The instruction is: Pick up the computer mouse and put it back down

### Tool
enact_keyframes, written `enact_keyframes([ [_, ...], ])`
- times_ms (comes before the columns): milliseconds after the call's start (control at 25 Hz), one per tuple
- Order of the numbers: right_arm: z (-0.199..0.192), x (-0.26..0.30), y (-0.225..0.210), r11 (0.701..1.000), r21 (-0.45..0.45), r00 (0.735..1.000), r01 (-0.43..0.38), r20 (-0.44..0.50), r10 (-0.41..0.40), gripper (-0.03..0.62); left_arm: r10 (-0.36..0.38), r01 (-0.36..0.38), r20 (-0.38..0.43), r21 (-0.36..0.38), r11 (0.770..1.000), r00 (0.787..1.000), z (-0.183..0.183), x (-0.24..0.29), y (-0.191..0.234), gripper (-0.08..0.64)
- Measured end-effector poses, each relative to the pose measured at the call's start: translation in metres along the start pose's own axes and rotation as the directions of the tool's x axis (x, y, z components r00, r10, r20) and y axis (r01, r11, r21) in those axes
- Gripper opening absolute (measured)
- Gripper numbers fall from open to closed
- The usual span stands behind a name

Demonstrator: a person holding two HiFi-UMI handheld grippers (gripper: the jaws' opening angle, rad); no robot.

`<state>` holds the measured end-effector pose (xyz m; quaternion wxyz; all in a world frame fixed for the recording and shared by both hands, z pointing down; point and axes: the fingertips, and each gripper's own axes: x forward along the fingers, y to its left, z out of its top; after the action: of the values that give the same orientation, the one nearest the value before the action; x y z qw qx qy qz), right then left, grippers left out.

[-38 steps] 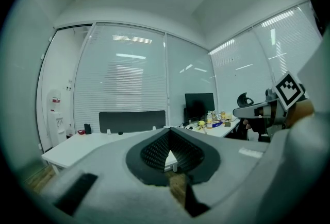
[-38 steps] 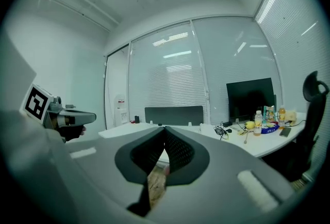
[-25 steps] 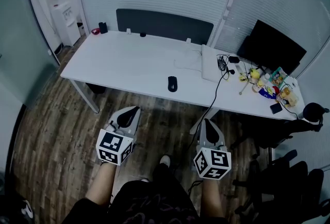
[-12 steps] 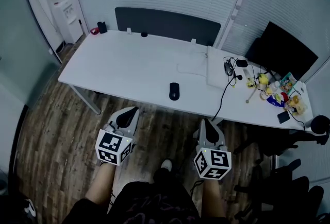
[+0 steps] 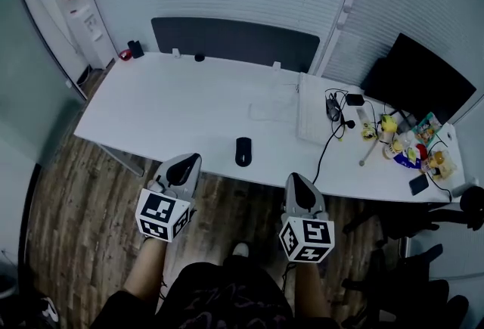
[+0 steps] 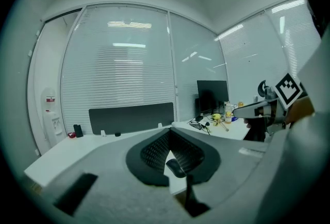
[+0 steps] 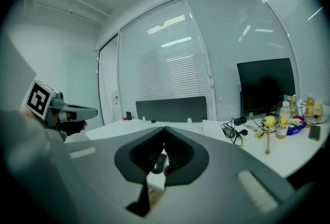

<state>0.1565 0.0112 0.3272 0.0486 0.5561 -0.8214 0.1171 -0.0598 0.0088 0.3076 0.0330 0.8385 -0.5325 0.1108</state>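
Note:
A black computer mouse (image 5: 243,151) lies near the front edge of the long white table (image 5: 166,104). Both grippers hover over the floor just short of that edge. My left gripper (image 5: 194,157) is to the mouse's lower left and my right gripper (image 5: 294,178) to its lower right; both point at the table. Each has its jaws shut with nothing held. In the left gripper view the mouse (image 6: 175,167) shows below the closed jaw tips (image 6: 168,133). The right gripper view shows the mouse (image 7: 157,165) the same way, under the meeting jaws (image 7: 164,130).
A white keyboard (image 5: 310,110), tangled cables (image 5: 336,108), a black monitor (image 5: 420,82) and small bottles and toys (image 5: 408,146) crowd the table's right end. A dark partition panel (image 5: 234,38) runs along the back edge. A water dispenser (image 5: 76,13) stands far left.
Both grippers have moved forward toward the table, so the table edge and mouse now lie closer to their tips. The jaws have stayed shut.

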Motion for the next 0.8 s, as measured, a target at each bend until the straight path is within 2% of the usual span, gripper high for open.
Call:
enact_keyframes([
  [240, 0.001, 0.019, -0.016, 1.0, 0.019, 1.0, -0.019, -0.011, 0.02, 0.008, 0.02, -0.021, -0.017, -0.012, 1.0, 1.0, -0.003, 0.017, 0.0, 0.002],
  [800, 0.022, 0.046, -0.005, 0.999, 0.004, 0.999, -0.052, 0.015, 0.052, 0.006, 0.03, -0.03, 0.018, -0.018, 0.999, 0.999, 0.013, 0.032, 0.014, 0.002],
])
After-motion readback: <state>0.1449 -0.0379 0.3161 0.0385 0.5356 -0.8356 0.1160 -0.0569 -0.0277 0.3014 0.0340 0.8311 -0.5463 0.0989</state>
